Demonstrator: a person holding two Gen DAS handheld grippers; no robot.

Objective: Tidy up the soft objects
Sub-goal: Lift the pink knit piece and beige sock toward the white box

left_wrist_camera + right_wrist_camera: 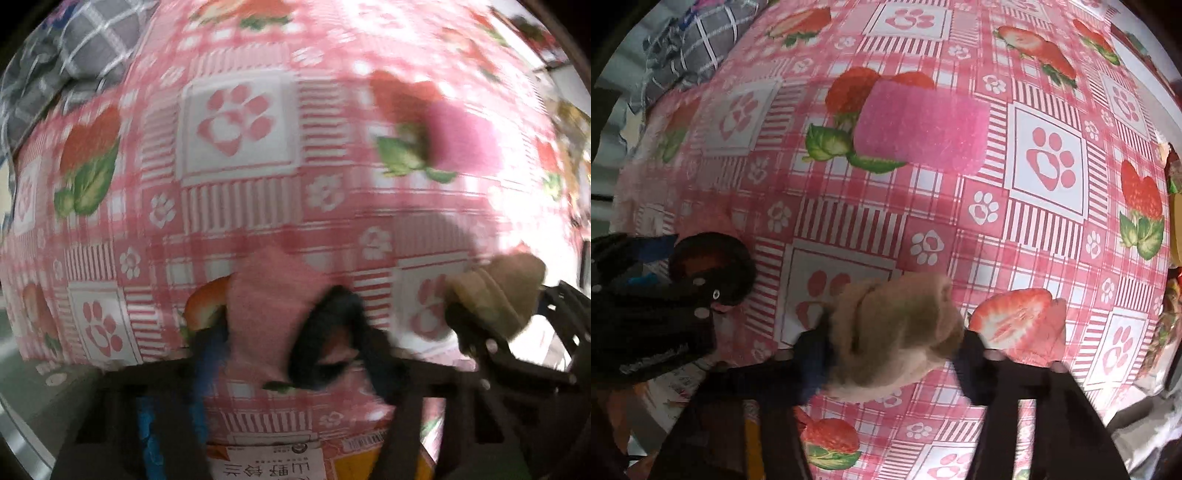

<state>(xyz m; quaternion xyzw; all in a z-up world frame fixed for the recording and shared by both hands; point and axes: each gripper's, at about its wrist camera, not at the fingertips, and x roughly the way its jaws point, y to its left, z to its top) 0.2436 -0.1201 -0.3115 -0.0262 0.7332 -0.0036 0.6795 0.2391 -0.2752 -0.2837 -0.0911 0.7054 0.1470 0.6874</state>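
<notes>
Both jaws of the left gripper (291, 332) are pinching a pale pink and black sock (269, 314) just above the strawberry tablecloth (236, 206), while the bright pink rolled cloth (465, 140) is lying far and to the right, blurred. Across in the right wrist view, the right gripper (894, 347) is squeezing a tan sock bundle (897, 328), and the bright pink rolled cloth (923, 125) is resting straight ahead, its long axis running left to right, probably nearer this hand.
</notes>
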